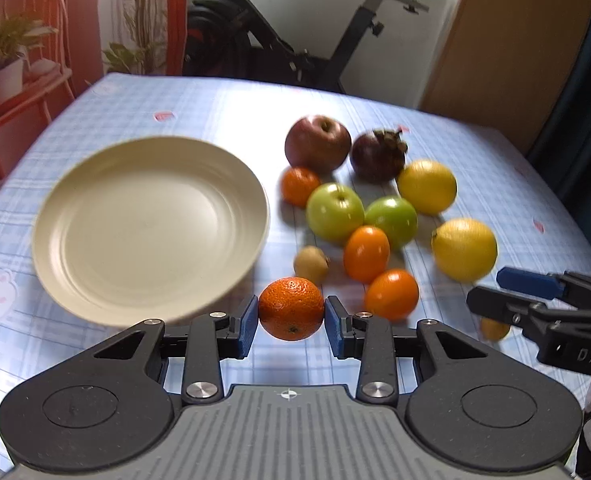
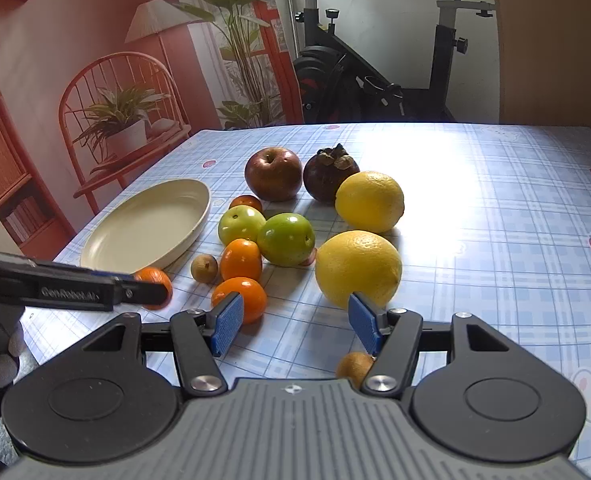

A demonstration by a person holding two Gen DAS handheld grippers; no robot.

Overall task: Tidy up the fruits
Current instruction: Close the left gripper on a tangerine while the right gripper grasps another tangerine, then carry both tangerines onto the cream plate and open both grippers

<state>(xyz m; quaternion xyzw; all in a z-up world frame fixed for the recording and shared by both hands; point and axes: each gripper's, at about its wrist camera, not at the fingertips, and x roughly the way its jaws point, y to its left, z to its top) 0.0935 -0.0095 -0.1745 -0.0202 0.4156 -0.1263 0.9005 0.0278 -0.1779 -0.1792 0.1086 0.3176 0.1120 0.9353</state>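
Note:
My left gripper is shut on a small orange mandarin, held just off the near right edge of the empty cream plate. In the right wrist view the left gripper shows at the left with the mandarin beside the plate. My right gripper is open and empty above the cloth, in front of a lemon and an orange fruit. Its fingers enter the left wrist view at the right.
Loose fruit lies right of the plate: a red apple, a mangosteen, two green apples, two lemons, several small orange fruits and a small brown fruit. Another brown fruit sits under my right gripper. An exercise bike stands behind the table.

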